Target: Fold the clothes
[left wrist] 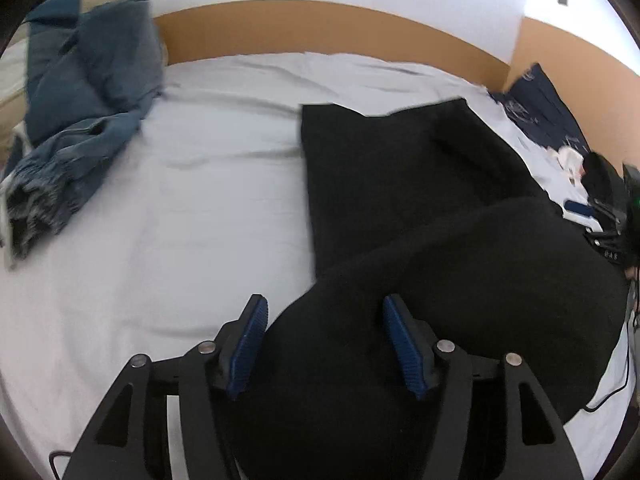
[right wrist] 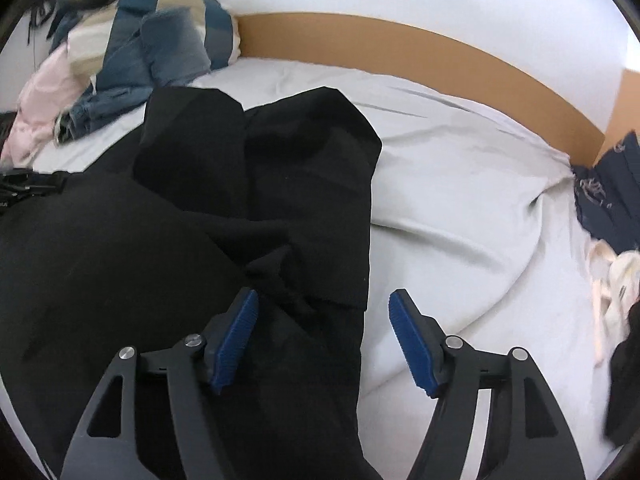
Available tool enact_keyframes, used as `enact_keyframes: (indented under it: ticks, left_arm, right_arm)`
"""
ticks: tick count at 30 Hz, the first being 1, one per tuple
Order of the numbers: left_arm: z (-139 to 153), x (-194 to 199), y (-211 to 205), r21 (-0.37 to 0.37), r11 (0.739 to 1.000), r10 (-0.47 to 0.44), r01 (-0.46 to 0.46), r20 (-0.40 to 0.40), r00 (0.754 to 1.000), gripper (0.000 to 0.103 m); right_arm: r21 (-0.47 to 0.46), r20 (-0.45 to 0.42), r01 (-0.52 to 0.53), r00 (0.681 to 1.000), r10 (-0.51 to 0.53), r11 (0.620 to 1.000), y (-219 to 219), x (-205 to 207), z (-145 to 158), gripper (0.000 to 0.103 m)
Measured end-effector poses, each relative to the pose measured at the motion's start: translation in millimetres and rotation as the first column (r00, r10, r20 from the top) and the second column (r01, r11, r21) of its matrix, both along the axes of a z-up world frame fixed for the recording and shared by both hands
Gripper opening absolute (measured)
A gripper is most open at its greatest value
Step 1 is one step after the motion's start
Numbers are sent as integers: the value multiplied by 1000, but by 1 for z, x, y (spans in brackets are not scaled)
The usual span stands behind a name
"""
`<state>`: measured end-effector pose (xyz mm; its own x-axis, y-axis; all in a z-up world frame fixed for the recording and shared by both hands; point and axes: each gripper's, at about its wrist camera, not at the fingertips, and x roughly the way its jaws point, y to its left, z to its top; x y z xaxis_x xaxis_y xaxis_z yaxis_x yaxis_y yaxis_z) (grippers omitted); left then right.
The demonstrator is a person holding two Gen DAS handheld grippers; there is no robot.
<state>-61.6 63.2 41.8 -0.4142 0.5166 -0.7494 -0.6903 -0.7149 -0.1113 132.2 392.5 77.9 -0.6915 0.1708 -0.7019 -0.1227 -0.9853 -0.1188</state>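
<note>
Both tools out over the bed (left wrist: 180, 208), white sheet smooth under them. Left gripper (left wrist: 322, 312) with blue pads spread wide, nothing pinched, hovering at the near left edge of the black garment (left wrist: 420, 200). Black cloth bulging up between and under those jaws, though contact impossible to call from here. Right gripper (right wrist: 324, 308) likewise agape, pads well apart, straddling the garment's right edge: left pad over black fabric, right pad over bare sheet. Garment itself sprawled across the middle of the bed, far part lying flatter toward the tan headboard (left wrist: 320, 28), near part heaped in a soft mound; folds and creases bunched just ahead of the right tool. Off to the far left corner, a rumpled pile of blue denim clothes (left wrist: 88, 92) against striped pillows (right wrist: 160, 8), something pale pink (right wrist: 44, 100) beside them. At the right side, a dark navy patterned cloth (right wrist: 612, 196) and a small white bundle (right wrist: 616, 280).
</note>
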Motion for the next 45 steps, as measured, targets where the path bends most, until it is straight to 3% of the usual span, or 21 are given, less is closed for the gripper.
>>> enact_keyframes:
  ticks: [3, 5, 6, 7, 9, 11, 13, 15, 19, 22, 26, 28, 30, 33, 35, 37, 39, 42, 45]
  left_arm:
    - [27, 15, -22, -9, 998, 57, -58, -79, 995, 62]
    - [56, 26, -39, 34, 995, 102, -98, -140, 985, 60]
    - [70, 35, -47, 76, 992, 114, -104, -153, 982, 61]
    - [83, 44, -55, 118, 987, 127, -108, -165, 978, 62]
    - [108, 65, -57, 170, 981, 129, -97, -192, 973, 64]
    - [120, 89, -48, 200, 979, 94, -48, -226, 970, 77]
    - [119, 107, -29, 212, 977, 66, -16, -231, 971, 82]
    - [104, 113, -9, 231, 973, 65, -22, -179, 982, 82]
    - [75, 110, -3, 233, 969, 108, -78, -116, 987, 82]
    - [54, 107, -5, 224, 967, 145, -122, -88, 986, 82]
    - [25, 103, -7, 211, 961, 194, -180, -51, 980, 86]
    - [11, 100, -8, 203, 957, 219, -208, -32, 975, 89]
    - [0, 96, -12, 212, 950, 231, -229, 13, 973, 91]
    - [-2, 91, -22, 243, 932, 264, -268, 52, 963, 92]
    - [-1, 93, -23, 220, 926, 308, -307, 32, 951, 92]
    - [13, 114, -19, 202, 913, 382, -354, -122, 916, 90]
    - [26, 136, -14, 194, 896, 440, -399, -270, 856, 89]
    - [42, 160, -2, 289, 913, 370, -288, -290, 882, 92]
    - [41, 164, 26, 251, 936, 316, -246, -295, 902, 92]
  right_arm:
    - [66, -98, 92, 992, -85, 994, 2, 25, 30, 69]
    - [111, -191, 176, 970, -153, 978, 3, 46, 58, 70]
    - [78, -249, 209, 951, -184, 975, 6, 59, 75, 73]
    - [37, -271, 204, 944, -187, 978, 6, 68, 87, 80]
    - [-38, -297, 169, 939, -172, 985, -1, 84, 108, 83]
    - [-69, -307, 115, 943, -130, 991, -19, 92, 115, 83]
    - [-133, -311, 34, 948, -74, 991, -44, 97, 114, 85]
    - [-237, -292, -17, 955, -54, 971, -63, 97, 97, 87]
    - [-405, -163, 42, 980, -117, 914, -77, 79, 43, 87]
    - [-371, -114, 143, 974, -197, 918, -75, 75, 16, 87]
    - [-334, -133, 298, 924, -358, 894, -62, 83, 8, 87]
    - [-318, -134, 358, 900, -416, 878, -52, 86, 1, 95]
    - [-430, -89, 346, 903, -421, 834, -33, 85, -9, 99]
    - [-481, -96, 343, 894, -438, 807, -21, 89, -9, 99]
    - [-436, -126, 355, 886, -446, 827, -25, 90, -1, 99]
    - [-342, -211, 350, 875, -435, 872, -40, 94, 13, 102]
    - [-219, -317, 282, 885, -341, 934, -63, 93, 29, 103]
    - [-147, -305, 208, 921, -244, 967, -79, 81, 28, 103]
    - [-109, -264, 149, 949, -173, 983, -91, 68, 24, 103]
